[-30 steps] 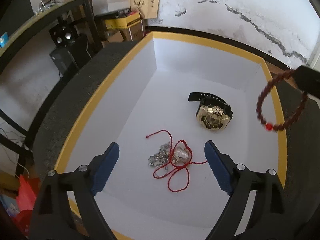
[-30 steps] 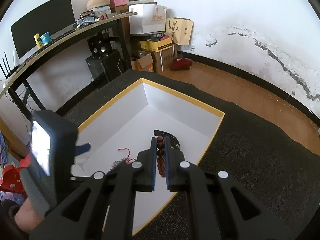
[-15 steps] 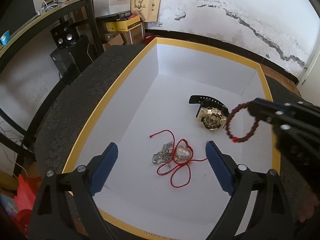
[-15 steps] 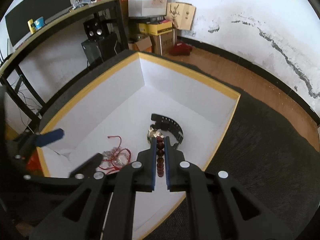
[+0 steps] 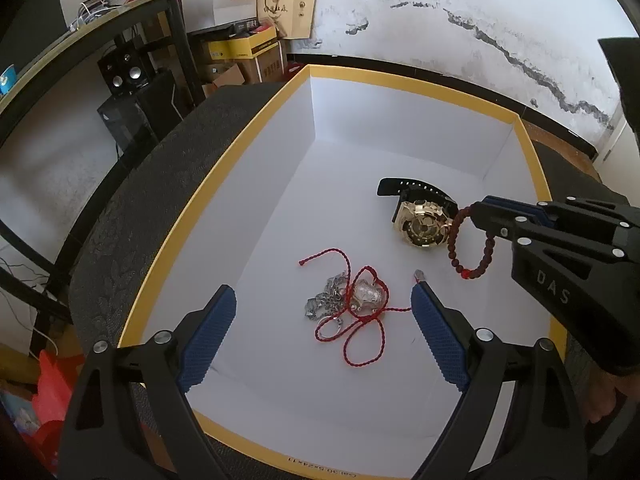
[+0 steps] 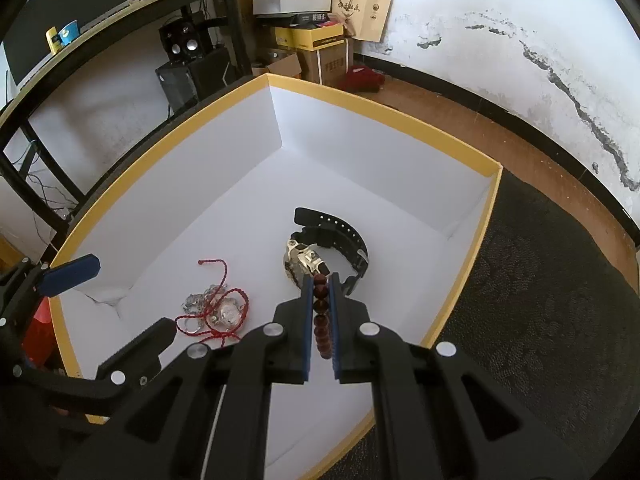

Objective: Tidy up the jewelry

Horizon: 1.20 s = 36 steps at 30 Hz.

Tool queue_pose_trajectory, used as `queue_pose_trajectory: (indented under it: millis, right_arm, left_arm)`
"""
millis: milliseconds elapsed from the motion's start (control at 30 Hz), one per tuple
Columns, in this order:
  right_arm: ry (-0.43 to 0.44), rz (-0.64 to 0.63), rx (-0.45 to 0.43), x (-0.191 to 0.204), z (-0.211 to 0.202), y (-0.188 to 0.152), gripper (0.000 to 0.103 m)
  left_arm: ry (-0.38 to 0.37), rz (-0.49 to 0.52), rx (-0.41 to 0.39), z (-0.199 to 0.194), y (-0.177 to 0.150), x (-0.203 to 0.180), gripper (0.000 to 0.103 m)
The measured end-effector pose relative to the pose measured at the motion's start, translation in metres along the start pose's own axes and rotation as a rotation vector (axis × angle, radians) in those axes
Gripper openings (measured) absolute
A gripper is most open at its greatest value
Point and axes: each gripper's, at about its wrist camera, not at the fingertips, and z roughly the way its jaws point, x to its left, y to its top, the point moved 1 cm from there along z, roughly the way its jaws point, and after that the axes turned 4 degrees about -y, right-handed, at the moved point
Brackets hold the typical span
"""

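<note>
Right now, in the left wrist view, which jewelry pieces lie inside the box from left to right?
Silver chain tangled with red cord → gold-faced watch with black strap → dark red bead bracelet, hanging from the right tongs.

The right gripper is coming in from the right edge of the left wrist frame toward the centre, carrying the bead bracelet down over the box, where it is now hanging just beside the gold watch.
</note>
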Motion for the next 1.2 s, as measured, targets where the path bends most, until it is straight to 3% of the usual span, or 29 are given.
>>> queue_pose_trajectory:
  millis: [333, 367, 400, 433, 467, 500, 633, 867, 1033, 1200]
  right_arm:
    - [0.024, 0.004, -0.023, -0.002, -0.003, 0.004, 0.010]
    - [0.027, 0.002, -0.029, -0.001, -0.005, 0.005, 0.021]
    - [0.024, 0.000, -0.034, -0.001, -0.006, 0.006, 0.053]
    - [0.029, 0.000, -0.043, -0.001, -0.008, 0.006, 0.069]
    - [0.046, 0.002, -0.058, 0.000, -0.011, 0.007, 0.092]
    - [0.063, 0.003, -0.071, 0.000, -0.014, 0.008, 0.096]
    - [0.057, 0.009, -0.083, -0.001, -0.023, 0.011, 0.096]
    - [-0.060, 0.059, -0.141, -0.023, -0.067, 0.004, 0.096]
    - [-0.165, 0.136, -0.188, -0.072, -0.112, -0.027, 0.096]
    - [-0.281, 0.253, -0.167, -0.136, -0.141, -0.077, 0.096]
  left_arm:
    - [-0.011, 0.001, -0.002, -0.004, -0.003, -0.004, 0.087]
    - [-0.014, 0.001, -0.004, -0.006, -0.003, -0.004, 0.087]
    - [-0.014, 0.000, -0.006, -0.007, -0.003, -0.004, 0.087]
    - [-0.016, -0.002, -0.008, -0.008, -0.003, -0.004, 0.087]
    - [-0.018, -0.002, -0.011, -0.009, -0.004, -0.004, 0.087]
    - [-0.020, -0.003, -0.014, -0.010, -0.004, -0.004, 0.087]
    - [-0.021, -0.008, -0.025, -0.014, -0.003, -0.006, 0.087]
    - [-0.041, -0.002, -0.076, -0.030, 0.005, -0.026, 0.094]
    - [-0.088, 0.037, -0.096, -0.043, 0.001, -0.059, 0.097]
    - [-0.153, 0.088, -0.110, -0.054, -0.004, -0.107, 0.097]
